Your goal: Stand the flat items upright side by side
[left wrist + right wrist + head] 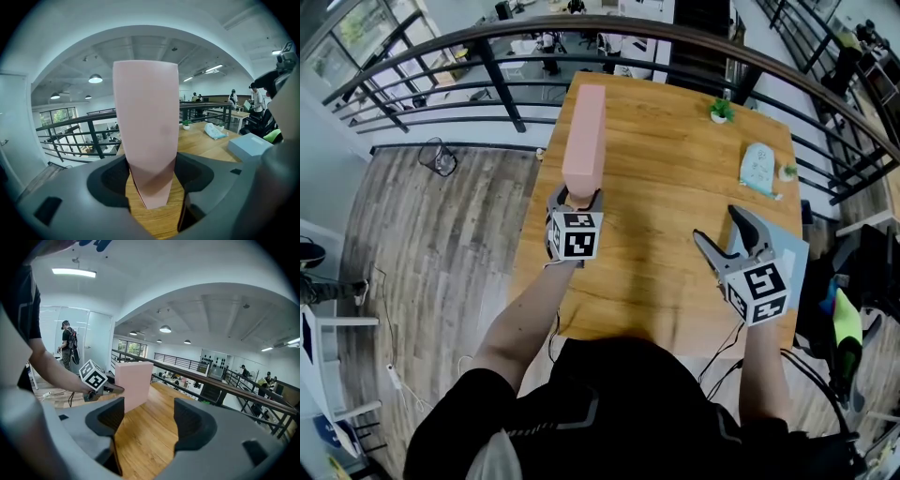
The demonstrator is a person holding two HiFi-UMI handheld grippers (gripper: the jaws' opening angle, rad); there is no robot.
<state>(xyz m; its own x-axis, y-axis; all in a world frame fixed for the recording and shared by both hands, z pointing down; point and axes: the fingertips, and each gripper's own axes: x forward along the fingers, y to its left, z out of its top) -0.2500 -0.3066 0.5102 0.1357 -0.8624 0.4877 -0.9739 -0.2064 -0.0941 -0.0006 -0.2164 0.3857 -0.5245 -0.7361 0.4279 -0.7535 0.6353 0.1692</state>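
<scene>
Well, left fingers: gripping the upright pink slab by the left edge of the worktop.
Right fingers: wide apart, empty.
Risk: released leaning, the slab could topple off that edge.

Slab: near end hidden behind the left gripper in head view. In the right gripper view, the slab's bottom corner sits behind the right gripper's own jaw, and the left gripper's far jaw is hidden behind the slab. Box just right of right gripper: near part covered by it. Pale blue item beyond right gripper: too small to identify. People far beyond left gripper: tiny, no detail.
</scene>
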